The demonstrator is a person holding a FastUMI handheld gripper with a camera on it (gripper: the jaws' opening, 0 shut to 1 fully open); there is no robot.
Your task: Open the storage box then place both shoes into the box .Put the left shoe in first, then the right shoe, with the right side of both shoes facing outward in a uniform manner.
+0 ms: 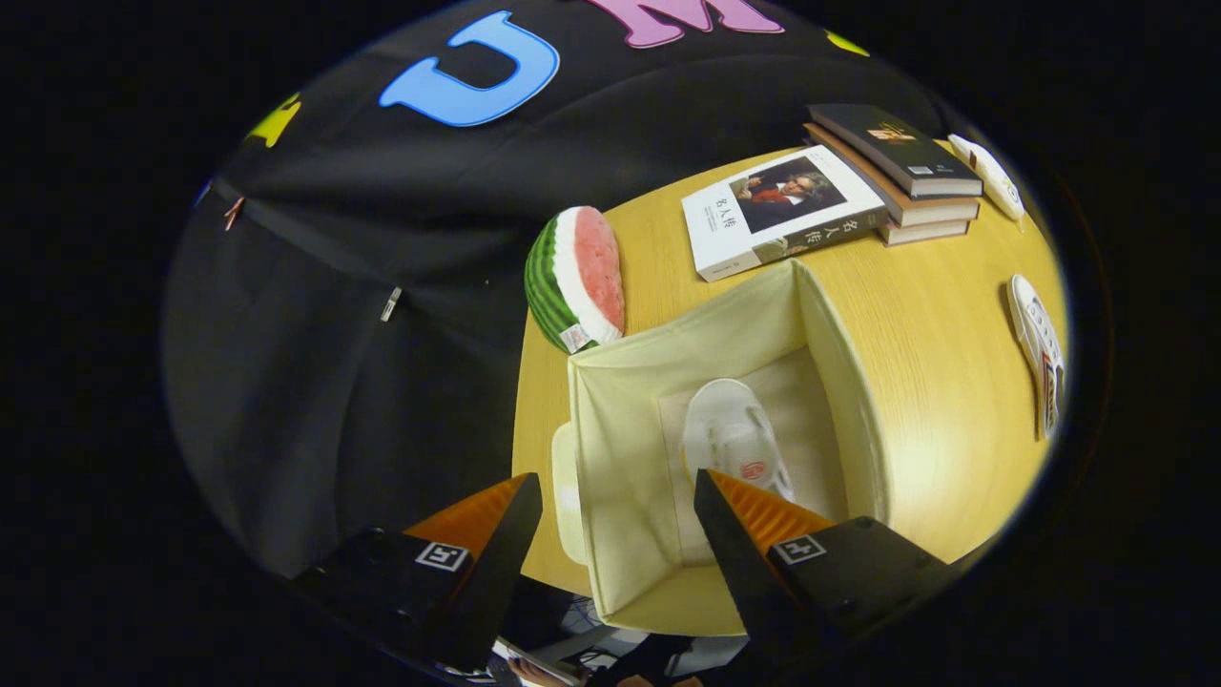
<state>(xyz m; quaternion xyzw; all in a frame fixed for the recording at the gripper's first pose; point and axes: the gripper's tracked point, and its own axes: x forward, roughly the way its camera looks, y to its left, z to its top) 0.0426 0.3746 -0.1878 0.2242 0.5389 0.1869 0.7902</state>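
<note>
Tongs [618, 496] hang spread and empty above the open cream fabric storage box [620, 382], where 1 white shoe [730, 439] lies. Next, reach far right to the other white shoe [1038, 358] on the wooden table [935, 315], gripping so its right side faces outward.

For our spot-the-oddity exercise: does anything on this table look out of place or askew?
One shoe lies inside the open storage box, but its mate still sits out on the table, beyond the box. A watermelon slice toy leans at the table's edge. The gripper hangs open above the box, holding nothing.
</note>
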